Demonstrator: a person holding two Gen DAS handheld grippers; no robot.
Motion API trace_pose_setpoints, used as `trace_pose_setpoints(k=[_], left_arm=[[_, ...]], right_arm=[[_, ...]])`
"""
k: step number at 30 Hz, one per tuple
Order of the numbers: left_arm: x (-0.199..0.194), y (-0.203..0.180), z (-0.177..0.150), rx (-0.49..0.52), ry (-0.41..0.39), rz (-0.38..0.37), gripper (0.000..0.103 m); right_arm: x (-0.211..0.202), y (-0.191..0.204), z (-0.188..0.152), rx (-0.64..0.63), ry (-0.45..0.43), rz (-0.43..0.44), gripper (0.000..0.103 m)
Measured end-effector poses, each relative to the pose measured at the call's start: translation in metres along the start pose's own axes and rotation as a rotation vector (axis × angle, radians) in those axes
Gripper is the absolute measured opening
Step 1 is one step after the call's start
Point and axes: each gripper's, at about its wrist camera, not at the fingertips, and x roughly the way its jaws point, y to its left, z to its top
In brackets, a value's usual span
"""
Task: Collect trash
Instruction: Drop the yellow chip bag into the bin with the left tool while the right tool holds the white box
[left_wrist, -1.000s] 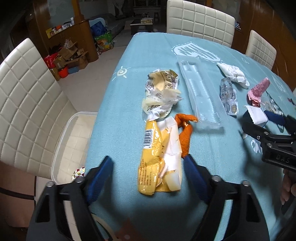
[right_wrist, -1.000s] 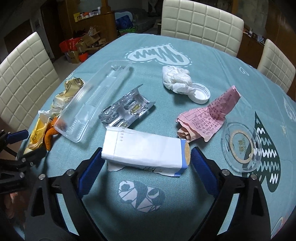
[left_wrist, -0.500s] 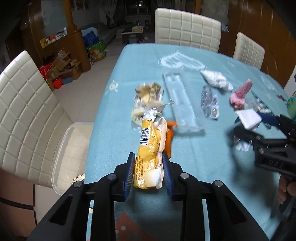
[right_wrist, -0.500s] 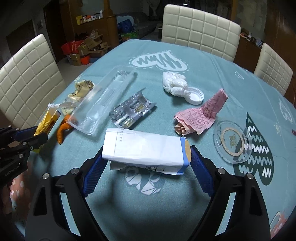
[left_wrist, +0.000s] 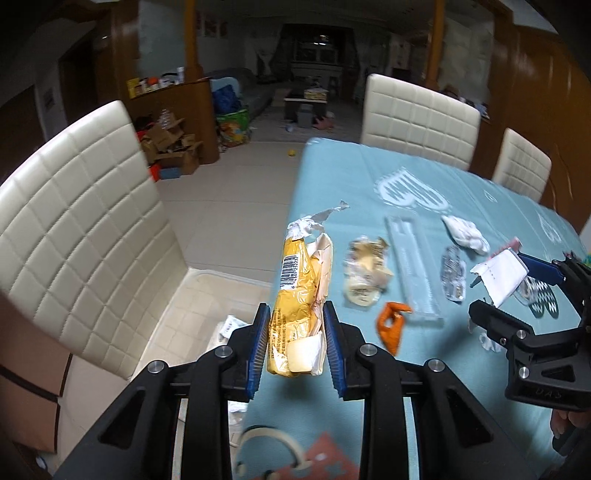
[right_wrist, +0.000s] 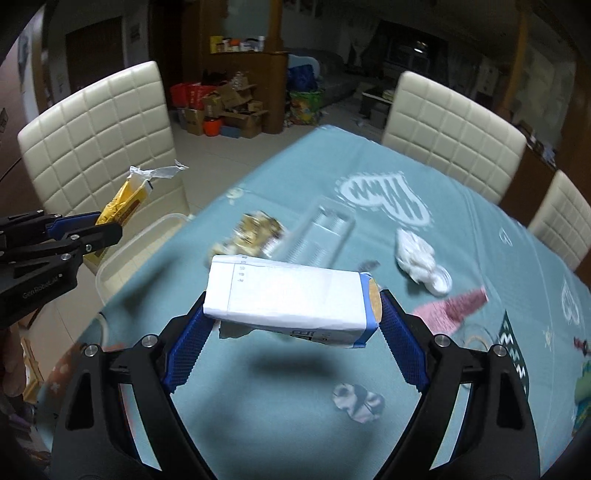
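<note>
My left gripper (left_wrist: 295, 341) is shut on a long yellow wrapper (left_wrist: 295, 295) and holds it in the air over the table's left edge; it also shows in the right wrist view (right_wrist: 122, 205). My right gripper (right_wrist: 291, 334) is shut on a white and blue carton (right_wrist: 288, 299), lifted above the teal tablecloth (right_wrist: 461, 229); the carton also shows in the left wrist view (left_wrist: 502, 275). A clear plastic bin (left_wrist: 207, 280) sits on the chair seat at the left, with some scraps inside.
On the cloth lie a crumpled gold wrapper (left_wrist: 365, 273), an orange scrap (left_wrist: 391, 325), a clear tray (left_wrist: 410, 266), a foil blister pack (left_wrist: 452, 284), a white tissue (right_wrist: 415, 254) and a pink receipt (right_wrist: 450, 308). Cream chairs (left_wrist: 85, 229) ring the table.
My left gripper closed on the yellow wrapper, lifted it and swung it left toward the bin. My right gripper lifted the carton off the cloth and moved left.
</note>
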Motion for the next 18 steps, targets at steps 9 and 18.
trace_pose_setpoints(k=[9, 18], left_arm=[[-0.012, 0.050, -0.004, -0.105, -0.020, 0.053, 0.029], [0.000, 0.083, 0.000, -0.179, -0.020, 0.070, 0.029]], right_arm=[[0.008, 0.064, 0.032, -0.119, -0.028, 0.105, 0.087], [0.024, 0.100, 0.056, -0.180, -0.039, 0.151, 0.087]])
